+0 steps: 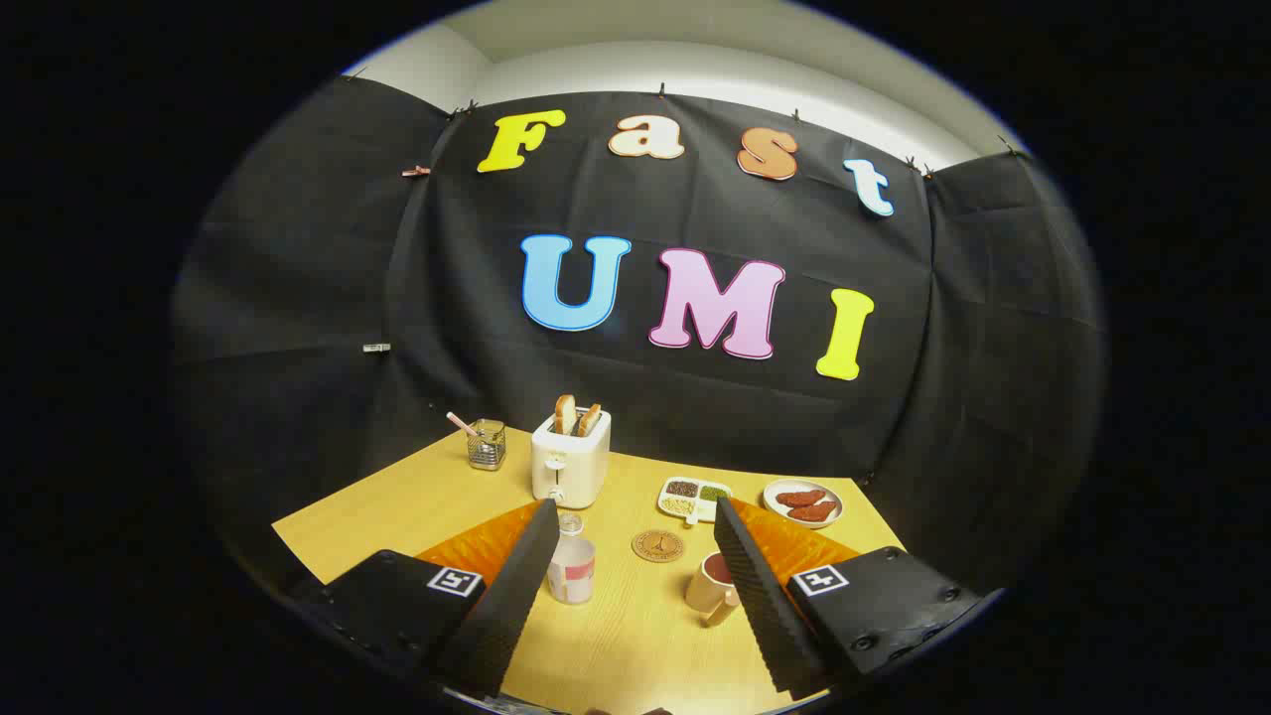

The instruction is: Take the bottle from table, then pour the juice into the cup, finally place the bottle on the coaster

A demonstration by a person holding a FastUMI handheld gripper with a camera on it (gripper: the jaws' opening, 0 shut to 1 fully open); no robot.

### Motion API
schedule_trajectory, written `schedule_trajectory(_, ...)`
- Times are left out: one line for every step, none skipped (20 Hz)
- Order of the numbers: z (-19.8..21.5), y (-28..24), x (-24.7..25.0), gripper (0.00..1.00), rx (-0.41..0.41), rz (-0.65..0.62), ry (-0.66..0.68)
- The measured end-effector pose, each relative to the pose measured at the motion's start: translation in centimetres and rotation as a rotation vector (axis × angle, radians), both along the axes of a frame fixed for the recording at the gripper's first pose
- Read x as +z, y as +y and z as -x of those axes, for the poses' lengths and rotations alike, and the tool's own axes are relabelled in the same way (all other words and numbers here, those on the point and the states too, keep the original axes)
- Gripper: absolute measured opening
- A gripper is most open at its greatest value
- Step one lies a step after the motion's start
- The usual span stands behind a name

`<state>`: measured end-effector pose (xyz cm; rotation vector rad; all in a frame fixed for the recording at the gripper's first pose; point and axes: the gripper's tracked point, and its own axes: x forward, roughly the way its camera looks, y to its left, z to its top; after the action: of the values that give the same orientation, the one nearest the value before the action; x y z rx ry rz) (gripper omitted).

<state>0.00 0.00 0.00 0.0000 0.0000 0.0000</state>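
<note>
One bottle (572, 568), clear with a pale label band and a little liquid at the bottom, stands upright on the wooden surface (397, 497), just beside the inner edge of the left finger and partly overlapped by it. One cup (711, 586), light-coloured with a handle toward the viewer and a dark red inside, stands against the inner edge of the right finger, partly hidden by it. One round brown coaster (657, 545) lies flat between bottle and cup, a little beyond both, with nothing on it. One white toaster (569, 457) stands beyond the bottle with two slices of toast (577, 416) upright in its slots. One small clear holder (487, 443) stands left of the toaster, a pink-tipped stick leaning out of it. One white divided tray (693, 498) sits right of the toaster, three compartments visible, holding dark, green and pale grains or the like. One round white plate (802, 502) just right of the tray carries two reddish-brown sausage-like pieces. One hand-held gripper (631, 581) hovers above the near edge of the surface, tilted down toward it, its two fingers spread wide with bottle, coaster and cup all lying in the gap between them; neither finger presses on anything that can be made out. An orange mat (477, 546) shows under the fingers at both sides.
</note>
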Motion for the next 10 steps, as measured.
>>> schedule_trajectory(-0.1, 0.5, -0.1, 0.97, 0.002, -0.008, 0.002)
schedule_trajectory(-0.2, 1.3, -0.2, 0.97, 0.006, -0.016, 0.006)
schedule_trajectory(-0.3, 2.1, -0.4, 0.97, 0.011, -0.023, 0.015)
schedule_trajectory(-0.4, 2.8, -0.6, 0.97, 0.014, -0.028, 0.023)
schedule_trajectory(-0.6, 3.5, -0.7, 0.97, 0.016, -0.031, 0.025)
schedule_trajectory(-0.6, 4.4, -0.7, 0.97, 0.019, -0.033, 0.026)
schedule_trajectory(-0.6, 5.3, -0.8, 0.97, 0.023, -0.035, 0.029)
schedule_trajectory(-0.7, 6.1, -1.2, 0.97, 0.029, -0.034, 0.033)
schedule_trajectory(-0.8, 7.0, -1.3, 0.97, 0.035, -0.033, 0.035)
schedule_trajectory(-0.7, 7.8, -1.4, 0.97, 0.04, -0.031, 0.037)
